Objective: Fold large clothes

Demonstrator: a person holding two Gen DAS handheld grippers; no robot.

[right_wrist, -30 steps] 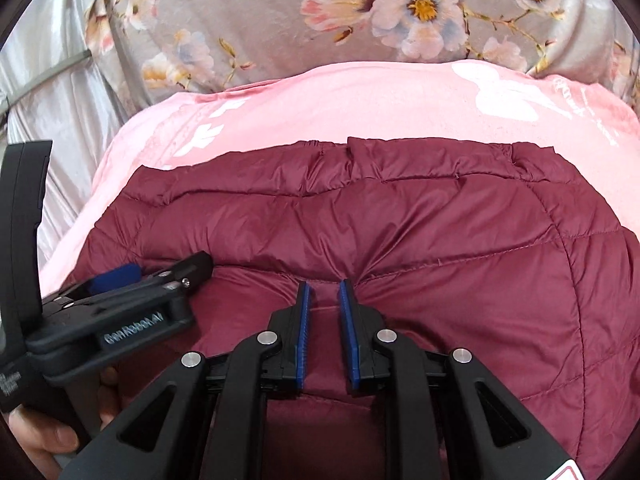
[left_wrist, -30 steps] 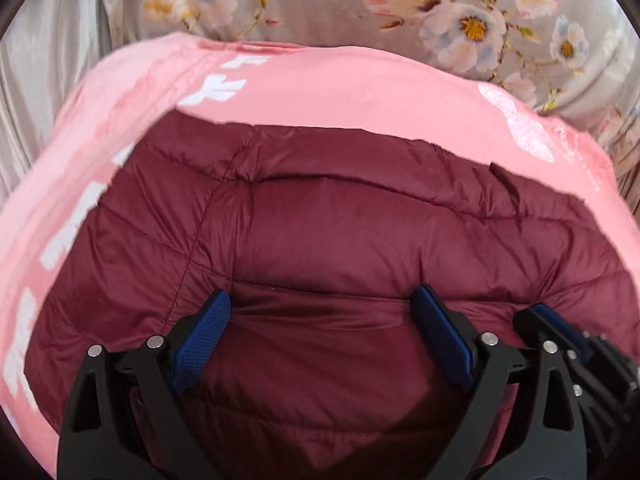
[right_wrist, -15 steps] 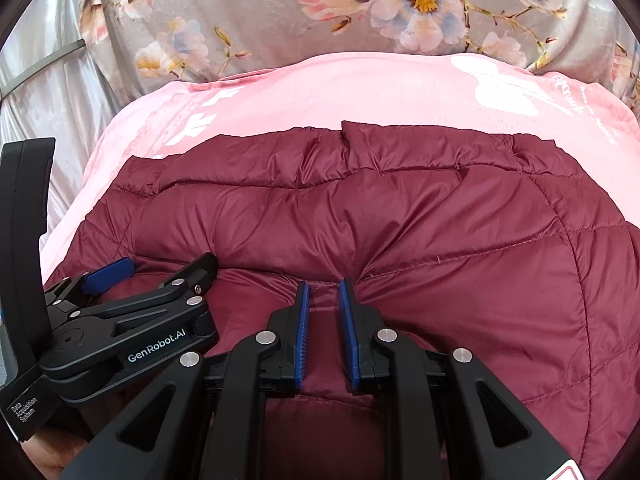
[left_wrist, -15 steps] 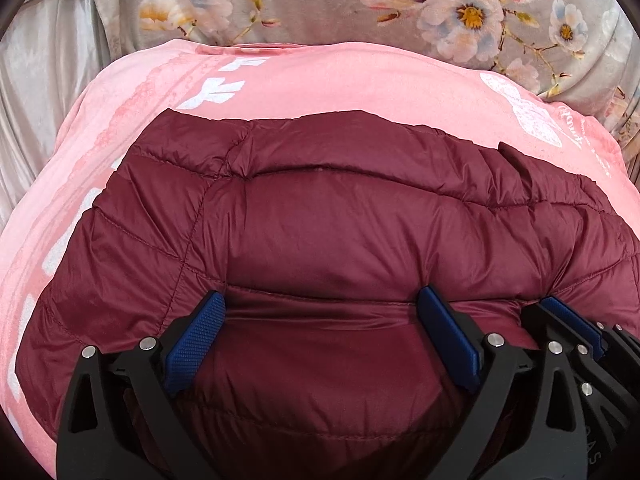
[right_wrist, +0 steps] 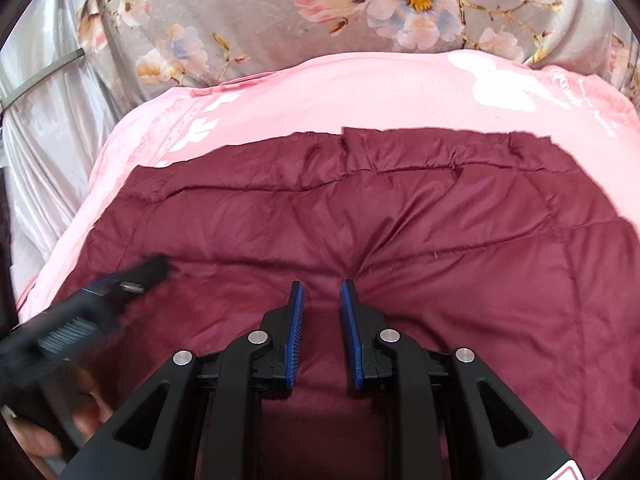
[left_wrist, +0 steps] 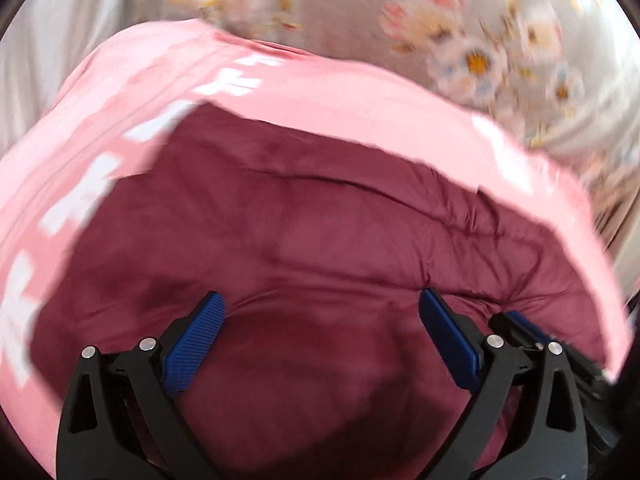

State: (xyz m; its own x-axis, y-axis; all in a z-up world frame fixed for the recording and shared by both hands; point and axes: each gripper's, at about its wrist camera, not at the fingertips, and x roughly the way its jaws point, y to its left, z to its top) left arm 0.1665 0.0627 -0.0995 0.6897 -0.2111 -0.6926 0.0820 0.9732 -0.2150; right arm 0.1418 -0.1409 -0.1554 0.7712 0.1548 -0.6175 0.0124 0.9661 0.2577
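**Operator:** Report the garment position.

**Inspector:** The maroon quilted jacket (right_wrist: 400, 220) lies spread on a pink blanket (right_wrist: 340, 96), which covers a grey floral sheet (right_wrist: 260, 20). In the right wrist view the far edge of the jacket runs across the blanket, with pink showing beyond it and to the left. The left wrist view is motion-blurred; the jacket (left_wrist: 320, 220) fills the lower centre there.

**Operator:** State of the left gripper?

**Inspector:** The left gripper (left_wrist: 320, 328) has its jaws spread wide — blue pads (left_wrist: 196, 340) well apart, with jacket fabric between and beneath them. No fabric is pinched. It also appears blurred at the lower left of the right wrist view (right_wrist: 100, 300), over the left part of the jacket.

**Operator:** And the right gripper?

**Inspector:** The right gripper (right_wrist: 322, 304) has its jaws set narrow, with a gap between the blue pads (right_wrist: 296, 328). A pucker in the jacket converges just ahead of the tips — whether any fabric is pinched cannot be told. Its tip shows at the lower right of the left wrist view (left_wrist: 520, 328).
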